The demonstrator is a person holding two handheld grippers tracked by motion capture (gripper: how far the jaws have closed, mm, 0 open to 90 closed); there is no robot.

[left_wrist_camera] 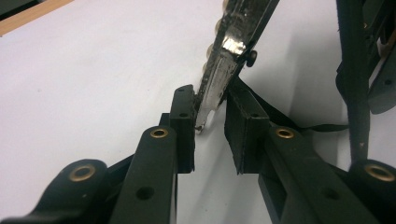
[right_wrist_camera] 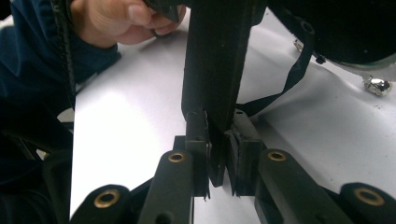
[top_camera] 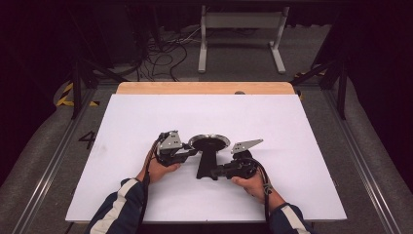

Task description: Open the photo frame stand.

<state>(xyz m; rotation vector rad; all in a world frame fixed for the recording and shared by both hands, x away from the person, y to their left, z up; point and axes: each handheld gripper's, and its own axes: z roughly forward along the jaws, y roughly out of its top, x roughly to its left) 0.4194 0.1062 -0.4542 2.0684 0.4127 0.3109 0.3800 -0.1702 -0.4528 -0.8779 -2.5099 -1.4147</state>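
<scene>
Plainly, with the left gripper [left_wrist_camera: 208, 122] barely nipping the round black metal-rimmed pan [top_camera: 209, 142] while the right gripper [right_wrist_camera: 219, 154] pinches its flat black handle [top_camera: 207, 163], the rim could slip free.

On the white table [top_camera: 146, 122], a round dark pan with a long flat black handle [top_camera: 208, 146] lies near the middle, its bowl at twelve o'clock and its handle running toward six. The left gripper [top_camera: 187, 152] sits at the pan's nine o'clock, at the rim. The right gripper [top_camera: 215, 172] lies at four o'clock, at the handle's end. A thin black strap [right_wrist_camera: 289, 79], possibly fixed to the handle, trails beside it.
</scene>
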